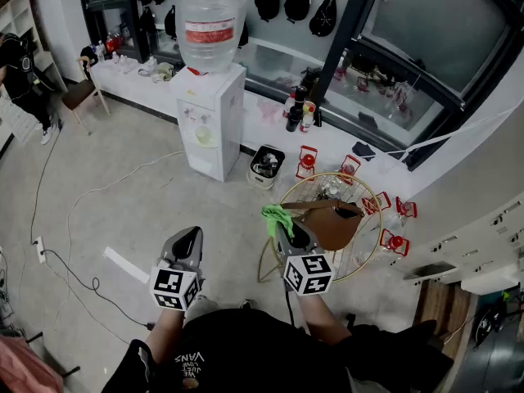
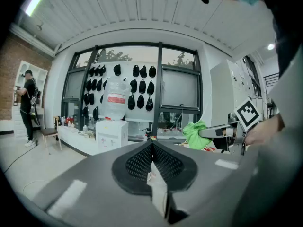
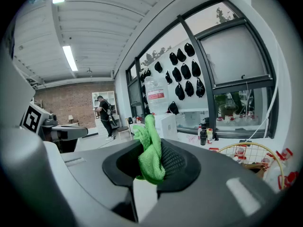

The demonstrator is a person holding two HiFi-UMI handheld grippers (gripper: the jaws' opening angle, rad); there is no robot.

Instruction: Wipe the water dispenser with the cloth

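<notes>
R gripper (image 1: 285, 229) pinches crumpled bright-green cloth (image 1: 276, 217), L gripper (image 1: 191, 237) has jaws together, empty, w/ tall white water dispenser (image 1: 210, 129) under clear bottle (image 1: 209, 23) well apart at 12 o'clock.

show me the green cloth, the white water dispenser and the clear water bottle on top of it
green cloth (image 3: 150, 150): right gripper view, on its bunched middle fold
white water dispenser (image 1: 203, 150): head view, on the front panel
clear water bottle (image 1: 209, 6): head view, on the body above the red label

Left gripper (image 1: 190, 236) closed, right gripper (image 1: 283, 227) clamped.
</notes>
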